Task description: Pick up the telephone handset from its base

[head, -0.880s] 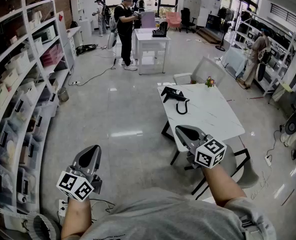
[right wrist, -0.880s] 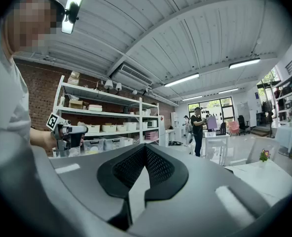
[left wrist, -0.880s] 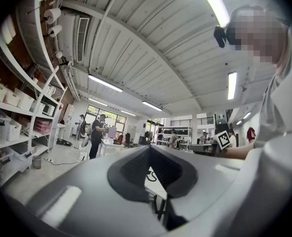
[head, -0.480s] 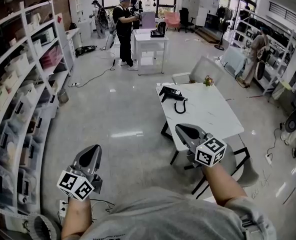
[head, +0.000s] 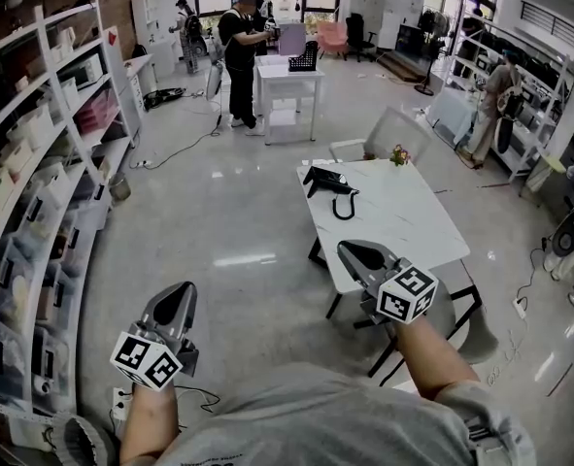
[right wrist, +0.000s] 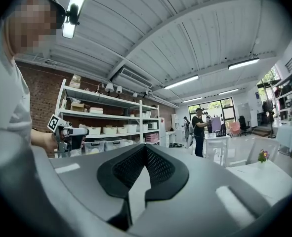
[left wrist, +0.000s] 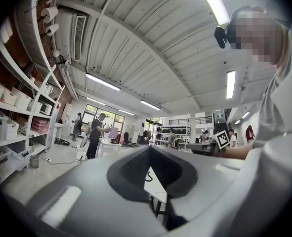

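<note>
The location is an open-plan lab or workshop hall. Indicators: metal shelving [head: 68, 105] loaded with storage bins, a brick wall [right wrist: 42, 80], white work tables [head: 403, 226], a polished floor [head: 219, 212], ceiling strip lights [right wrist: 180, 81], and people [head: 240, 42] at workstations.

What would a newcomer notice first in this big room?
Probably the grey left gripper and right gripper, each with a black-and-white marker cube, held out low in front of the person, both shut and empty. Next, the black telephone with its curly cord, at the far end of the white rectangular table ahead.
</note>
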The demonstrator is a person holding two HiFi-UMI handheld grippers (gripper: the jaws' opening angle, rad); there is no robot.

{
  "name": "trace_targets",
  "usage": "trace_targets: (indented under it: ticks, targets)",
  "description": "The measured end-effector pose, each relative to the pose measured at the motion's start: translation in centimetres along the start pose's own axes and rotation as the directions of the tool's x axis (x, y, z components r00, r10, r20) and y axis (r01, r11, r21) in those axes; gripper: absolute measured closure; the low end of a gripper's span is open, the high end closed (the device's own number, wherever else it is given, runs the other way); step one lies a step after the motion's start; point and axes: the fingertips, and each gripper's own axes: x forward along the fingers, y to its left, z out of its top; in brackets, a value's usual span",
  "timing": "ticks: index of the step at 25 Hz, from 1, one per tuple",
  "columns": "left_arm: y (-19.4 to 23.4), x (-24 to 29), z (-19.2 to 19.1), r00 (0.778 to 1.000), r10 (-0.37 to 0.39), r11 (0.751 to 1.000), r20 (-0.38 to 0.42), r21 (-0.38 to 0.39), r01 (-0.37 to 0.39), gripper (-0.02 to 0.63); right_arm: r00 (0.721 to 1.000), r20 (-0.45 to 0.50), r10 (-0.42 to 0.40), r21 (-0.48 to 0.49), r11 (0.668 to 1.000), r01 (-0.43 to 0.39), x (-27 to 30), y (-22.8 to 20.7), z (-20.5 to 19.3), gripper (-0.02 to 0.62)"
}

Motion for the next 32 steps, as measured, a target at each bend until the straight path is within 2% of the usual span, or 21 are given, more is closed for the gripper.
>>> trace_targets:
  ticks: [2, 3, 5, 6, 8, 16, 23, 27, 32]
  targets:
    - [-0.6, 0.5, -0.1, 1.0, 0.0, 1.0, 0.0, 0.001, 0.0, 0.548, 1.0, 0.006, 0.019, 0.009, 1.0, -0.019, -0.3, -0.4, 0.1, 0.584]
    - [-0.9, 0.8, -0.1, 1.0, 0.0, 1.0, 0.002, 0.002, 0.0, 0.548, 0.999, 0.01, 0.035, 0.015, 0.999, -0.035, -0.5, -0.5, 0.2, 0.544]
    - [-1.5, 1.3, -0.2, 1.0, 0.0, 1.0, 0.006, 0.005, 0.0, 0.548, 0.998, 0.019, 0.061, 0.021, 0.998, -0.062, -0.9, -0.9, 0.5, 0.376]
    - [-2.0, 1.6, -0.2, 1.0, 0.003, 1.0, 0.007, 0.007, -0.003, 0.548, 0.997, 0.024, 0.067, 0.017, 0.998, -0.068, -1.2, -1.2, 0.7, 0.331]
    - [-2.9, 2.3, -0.1, 1.0, 0.012, 1.0, 0.008, 0.009, -0.012, 0.548, 0.997, 0.029, 0.071, 0.003, 0.997, -0.071, -1.9, -2.0, 1.1, 0.294]
    - [-5.8, 4.5, -0.4, 0.998, 0.047, 0.999, 0.03, 0.013, -0.048, 0.548, 0.995, 0.02, 0.093, -0.008, 0.996, -0.093, -4.4, -5.1, 0.9, 0.284]
    - [-6.9, 6.0, -1.3, 0.998, 0.06, 0.998, 0.012, 0.011, -0.06, 0.548, 0.995, 0.021, 0.095, 0.002, 0.995, -0.095, -5.2, -7.5, 0.0, 0.285]
    - [-5.7, 7.1, -1.7, 0.999, 0.052, 0.999, 0.002, 0.011, -0.053, 0.548, 0.996, 0.006, 0.084, 0.011, 0.996, -0.084, -3.9, -8.3, -0.8, 0.285]
    - [-1.7, 8.8, -2.1, 1.0, 0.02, 1.0, 0.0, -0.003, -0.02, 0.548, 0.998, -0.016, 0.059, 0.011, 0.998, -0.058, -0.2, -8.8, -1.7, 0.285]
